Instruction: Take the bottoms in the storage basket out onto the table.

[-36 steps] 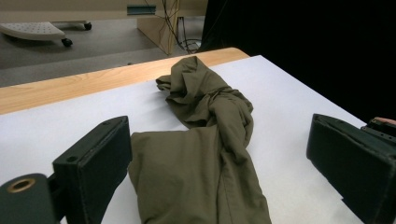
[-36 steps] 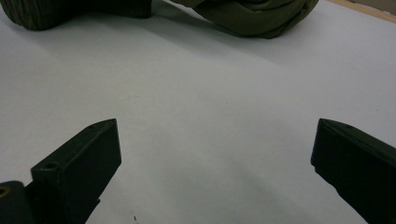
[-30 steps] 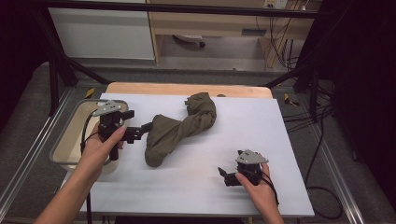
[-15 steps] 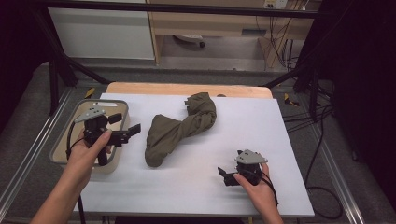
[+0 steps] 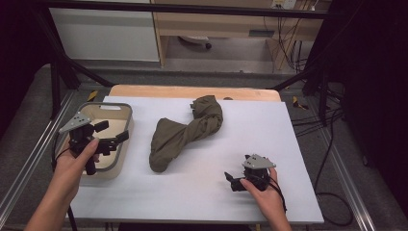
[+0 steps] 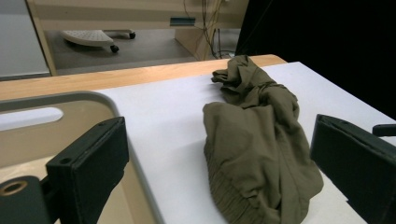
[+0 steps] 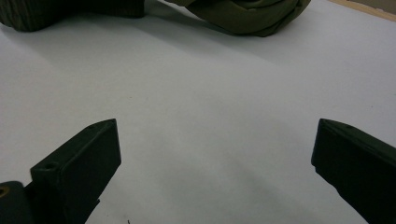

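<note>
Left gripper (image 5: pixel 111 134) hung over the tray (image 5: pixel 126 115) at the bench's left edge, jaws spread wide, nothing between them; you had it aimed at the cloth (image 5: pixel 185 132). Right gripper (image 5: pixel 233 180) sat low near the front right corner, jaws also spread and empty, well apart from the cloth. To take the cloth well, you probably needed to bring the left jaws down onto the ribbed near end (image 6: pixel 233 196), bite a thick fold, not a thin edge. Cloth lay mid-bench, running from centre toward the back edge: olive, twisted like a rope, bunched and crumpled at the far end (image 6: pixel 245 77).
</note>
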`<state>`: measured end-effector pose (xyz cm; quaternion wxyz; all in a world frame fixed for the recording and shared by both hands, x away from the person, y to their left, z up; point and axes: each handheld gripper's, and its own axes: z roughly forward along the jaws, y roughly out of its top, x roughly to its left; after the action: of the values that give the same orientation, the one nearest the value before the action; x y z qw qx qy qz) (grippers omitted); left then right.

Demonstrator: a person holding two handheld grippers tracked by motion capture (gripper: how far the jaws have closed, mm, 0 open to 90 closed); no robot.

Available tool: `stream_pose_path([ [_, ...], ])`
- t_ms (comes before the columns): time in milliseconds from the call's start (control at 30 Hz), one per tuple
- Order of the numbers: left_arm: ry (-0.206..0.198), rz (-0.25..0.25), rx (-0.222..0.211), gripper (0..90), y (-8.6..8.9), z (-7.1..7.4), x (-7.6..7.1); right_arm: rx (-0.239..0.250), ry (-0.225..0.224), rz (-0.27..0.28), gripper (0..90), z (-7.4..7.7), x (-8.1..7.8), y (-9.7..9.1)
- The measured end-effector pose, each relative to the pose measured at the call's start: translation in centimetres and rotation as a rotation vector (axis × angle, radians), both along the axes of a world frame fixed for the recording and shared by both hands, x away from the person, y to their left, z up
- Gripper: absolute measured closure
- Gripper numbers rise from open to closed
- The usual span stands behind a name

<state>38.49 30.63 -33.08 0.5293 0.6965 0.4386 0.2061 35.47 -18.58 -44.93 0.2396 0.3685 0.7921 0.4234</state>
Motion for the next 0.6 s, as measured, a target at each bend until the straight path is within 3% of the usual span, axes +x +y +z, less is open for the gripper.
stream_pose_path([
  [267,0.001,0.014,-0.011,4.3,1.3,-0.7,-0.6,-0.003,0.001,-0.01,2.5,-0.1,0.1,0.0],
  [600,0.029,0.037,-0.015,4.6,2.5,-3.0,-1.6,-0.013,0.011,-0.008,2.4,-0.3,0.2,0.2],
])
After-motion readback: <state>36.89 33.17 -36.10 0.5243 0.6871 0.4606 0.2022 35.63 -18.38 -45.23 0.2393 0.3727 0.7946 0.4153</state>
